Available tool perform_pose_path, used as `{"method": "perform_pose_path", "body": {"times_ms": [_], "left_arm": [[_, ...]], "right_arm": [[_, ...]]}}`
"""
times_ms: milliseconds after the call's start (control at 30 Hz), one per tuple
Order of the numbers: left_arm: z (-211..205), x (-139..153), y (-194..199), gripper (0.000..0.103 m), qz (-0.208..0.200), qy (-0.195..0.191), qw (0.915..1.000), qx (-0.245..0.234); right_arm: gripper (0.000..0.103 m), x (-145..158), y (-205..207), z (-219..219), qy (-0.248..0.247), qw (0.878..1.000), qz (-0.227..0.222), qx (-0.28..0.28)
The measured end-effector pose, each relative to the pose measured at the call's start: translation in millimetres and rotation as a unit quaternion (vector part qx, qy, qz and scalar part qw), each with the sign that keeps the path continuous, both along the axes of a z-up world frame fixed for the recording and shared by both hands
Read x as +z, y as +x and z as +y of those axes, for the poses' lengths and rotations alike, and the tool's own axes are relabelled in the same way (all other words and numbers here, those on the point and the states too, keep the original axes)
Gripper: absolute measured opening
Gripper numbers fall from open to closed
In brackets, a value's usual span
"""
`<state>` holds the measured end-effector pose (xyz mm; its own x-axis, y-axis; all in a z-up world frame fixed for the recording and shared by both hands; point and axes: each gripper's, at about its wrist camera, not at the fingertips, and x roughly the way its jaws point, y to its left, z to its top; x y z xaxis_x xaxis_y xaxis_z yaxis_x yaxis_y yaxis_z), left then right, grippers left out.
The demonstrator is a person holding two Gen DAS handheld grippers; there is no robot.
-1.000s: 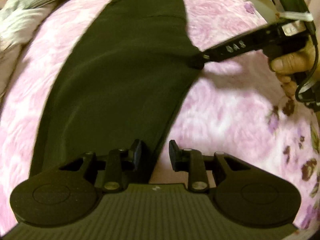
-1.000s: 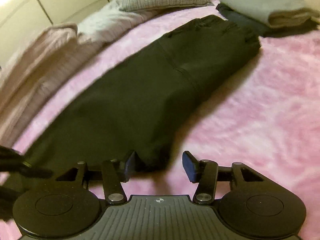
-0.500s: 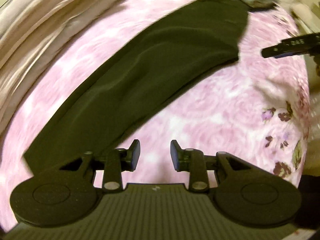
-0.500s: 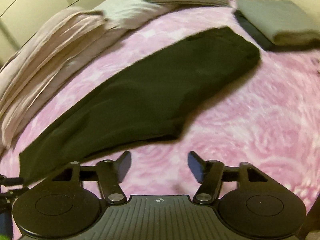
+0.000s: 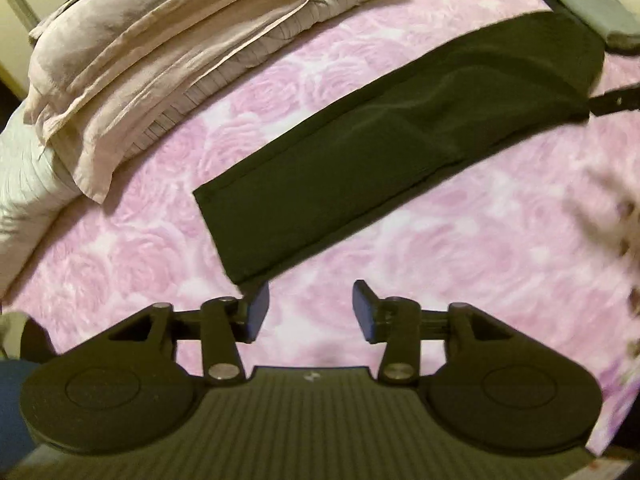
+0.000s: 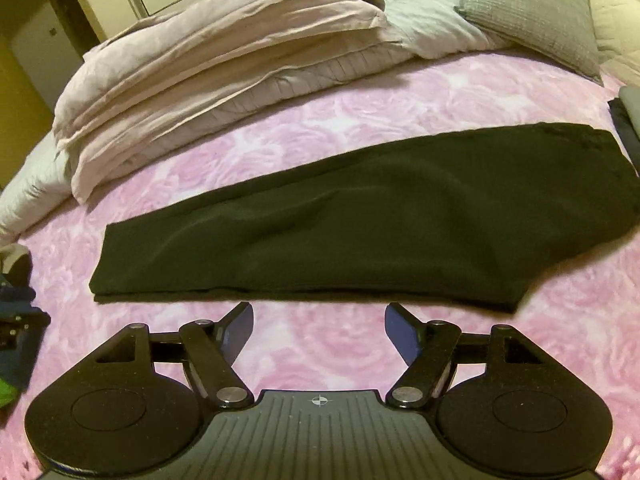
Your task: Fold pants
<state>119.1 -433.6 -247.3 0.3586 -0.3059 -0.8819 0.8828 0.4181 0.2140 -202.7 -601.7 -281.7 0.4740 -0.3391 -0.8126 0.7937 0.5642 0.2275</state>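
Black pants [image 6: 360, 220] lie flat on the pink rose-patterned blanket [image 6: 340, 92], folded lengthwise into one long strip, leg over leg. Hem end toward the left in the right wrist view, wider waist end toward the right; a lower layer shows as a thin dark line along the near edge

Left gripper [image 5: 311, 311]: jaws opening, nothing between them, only pink blanket visible in the gap. It hangs just short of the hem corner of the pants [image 5: 400, 144], apart from the cloth

Right gripper [image 6: 319, 330]: jaws spread wide and opening, nothing between them. It is held above the blanket, just in front of the long near edge of the pants, not touching

In the left wrist view a dark finger of the right gripper [image 5: 616, 100] reaches in from the right edge, near the waist end

Behind the pants: a bunched beige duvet [image 6: 208, 56], a grey pillow [image 6: 532, 16], and a stack of folded grey clothes [image 5: 596, 12] just beside the waist end
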Motion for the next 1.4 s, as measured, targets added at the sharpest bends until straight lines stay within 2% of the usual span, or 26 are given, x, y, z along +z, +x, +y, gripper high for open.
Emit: {"method": "perform_pose_path", "body": {"times_ms": [67,167,233,300,400,533,600,700,767,833,867,900,933,967,1067,1100,1167,1267,1333,1400], "left_arm": [[1.5,-11.1,11.7,0.043,0.003,-0.006,0.9998,-0.017],[-7.7,-37.8,9.9,0.044,-0.051,0.021,0.9945,-0.089],[-15.3,-58.6,4.3,0.044,-0.088,0.041,0.9848,-0.144],[-23.6,-82.8,0.2,0.044,-0.128,0.063,0.9705,-0.194],[-29.1,-119.9,4.3,0.044,-0.163,0.098,0.9526,-0.237],[-26.1,-150.9,15.7,0.044,-0.192,0.120,0.9388,-0.259],[-23.5,-156.2,17.0,0.046,-0.210,0.120,0.9307,-0.275],[-23.9,-163.7,17.6,0.046,-0.244,0.126,0.9140,-0.299],[-24.5,-165.1,22.1,0.045,-0.257,0.131,0.9085,-0.302],[-25.9,-162.2,27.1,0.037,-0.252,0.131,0.9089,-0.305],[-26.2,-160.8,26.8,0.024,-0.250,0.135,0.9075,-0.309],[-25.4,-159.7,25.5,0.018,-0.252,0.138,0.9032,-0.319],[-24.9,-158.4,25.0,0.017,-0.253,0.139,0.9001,-0.326],[-24.3,-156.0,25.3,0.015,-0.252,0.138,0.9003,-0.327],[-24.0,-136.9,26.9,0.011,-0.245,0.123,0.9094,-0.313],[-25.5,-126.6,30.0,0.011,-0.236,0.112,0.9178,-0.299],[-33.0,-105.4,39.5,0.010,-0.207,0.090,0.9377,-0.264],[-43.9,-72.1,57.5,0.009,-0.161,0.054,0.9622,-0.213],[-49.7,-54.1,67.8,0.009,-0.137,0.038,0.9710,-0.192],[-53.5,-41.1,71.1,0.009,-0.124,0.032,0.9749,-0.182]], "right_arm": [[0.070,-4.5,-4.4,7.0,0.000,0.999,0.005,-0.033],[0.070,-13.6,-15.3,11.7,-0.008,0.997,0.057,-0.053],[0.070,-19.6,-26.0,9.5,-0.012,0.995,0.081,-0.053],[0.070,-25.4,-37.2,3.3,-0.022,0.993,0.104,-0.050],[0.070,-38.9,-52.9,-11.0,-0.029,0.990,0.132,-0.047],[0.070,-58.3,-65.6,-28.7,-0.033,0.987,0.158,-0.022],[0.070,-62.9,-70.2,-33.1,-0.040,0.985,0.165,-0.008],[0.070,-67.9,-71.4,-45.5,-0.048,0.985,0.166,0.000],[0.070,-67.9,-71.2,-53.1,-0.054,0.985,0.165,-0.001],[0.070,-67.1,-71.4,-59.1,-0.065,0.984,0.167,0.005],[0.070,-65.8,-70.8,-60.7,-0.070,0.983,0.170,0.010],[0.070,-65.7,-70.8,-62.4,-0.077,0.981,0.176,0.018],[0.070,-65.3,-71.0,-62.9,-0.084,0.979,0.182,0.027],[0.070,-65.2,-71.0,-62.5,-0.095,0.976,0.192,0.041],[0.072,-69.1,-69.8,-56.6,-0.144,0.957,0.229,0.108],[0.076,-73.2,-69.0,-52.2,-0.165,0.945,0.245,0.141],[0.081,-85.9,-66.7,-41.7,-0.206,0.916,0.275,0.209],[0.082,-109.3,-64.2,-29.6,-0.258,0.870,0.300,0.295],[0.082,-127.8,-60.6,-23.7,-0.301,0.834,0.315,0.338],[0.082,-141.8,-58.3,-22.8,-0.331,0.812,0.316,0.361]]}}
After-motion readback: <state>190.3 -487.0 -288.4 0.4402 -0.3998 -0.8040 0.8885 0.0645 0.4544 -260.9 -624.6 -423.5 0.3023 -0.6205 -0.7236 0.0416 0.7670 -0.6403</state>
